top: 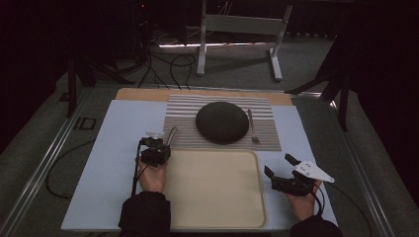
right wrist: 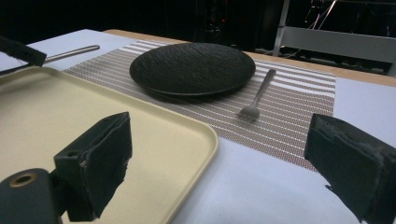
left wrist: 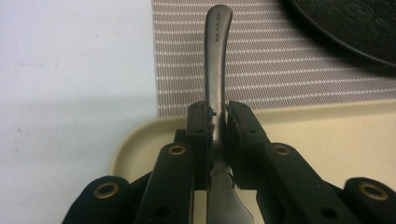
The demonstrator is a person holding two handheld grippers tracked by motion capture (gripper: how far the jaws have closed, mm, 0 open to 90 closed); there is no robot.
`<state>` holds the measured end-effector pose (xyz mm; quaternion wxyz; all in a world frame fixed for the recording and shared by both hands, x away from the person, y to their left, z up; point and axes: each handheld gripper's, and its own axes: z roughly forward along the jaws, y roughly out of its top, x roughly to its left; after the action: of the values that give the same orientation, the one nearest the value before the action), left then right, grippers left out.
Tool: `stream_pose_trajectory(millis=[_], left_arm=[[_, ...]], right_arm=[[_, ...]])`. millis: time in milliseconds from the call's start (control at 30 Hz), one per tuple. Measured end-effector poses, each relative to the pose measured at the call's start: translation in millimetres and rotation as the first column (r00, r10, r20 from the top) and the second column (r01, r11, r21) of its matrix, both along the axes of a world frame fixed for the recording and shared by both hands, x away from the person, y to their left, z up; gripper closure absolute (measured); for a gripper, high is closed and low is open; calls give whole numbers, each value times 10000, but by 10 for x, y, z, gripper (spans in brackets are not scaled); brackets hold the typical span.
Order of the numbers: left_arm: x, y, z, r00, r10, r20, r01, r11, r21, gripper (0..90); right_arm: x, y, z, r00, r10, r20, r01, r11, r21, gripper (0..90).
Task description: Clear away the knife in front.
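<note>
Your left gripper (left wrist: 217,119) is closed tightly on the knife (left wrist: 217,70) (metal one); its handle points away toward the striped placemat (left wrist: 280,70).

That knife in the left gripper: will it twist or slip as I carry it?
The knife looks like stiff metal, so it probably won't flex. The left gripper is shut on its narrow middle, with the long handle jutting past the jaws, so it may pivot. Its smooth, shiny surface could slide between the pads if jolted; moving slowly seems wise.
</note>
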<state>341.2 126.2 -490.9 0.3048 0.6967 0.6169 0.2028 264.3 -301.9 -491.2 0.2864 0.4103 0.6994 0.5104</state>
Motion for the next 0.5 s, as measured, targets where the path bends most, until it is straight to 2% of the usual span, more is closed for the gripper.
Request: stream_pose_trajectory(millis=[267, 500], left_arm=[[-139, -14, -24, 9999, 95, 52, -95, 9999, -90, 806], [-246, -30, -25, 9999, 22, 116, -22, 10000, 54, 805]], right_arm=[[0, -1, 0, 10000, -7, -5, 7, 10000, 8, 76], [-1, -2, 1, 10000, -18, -2, 18, 10000, 15, 76]])
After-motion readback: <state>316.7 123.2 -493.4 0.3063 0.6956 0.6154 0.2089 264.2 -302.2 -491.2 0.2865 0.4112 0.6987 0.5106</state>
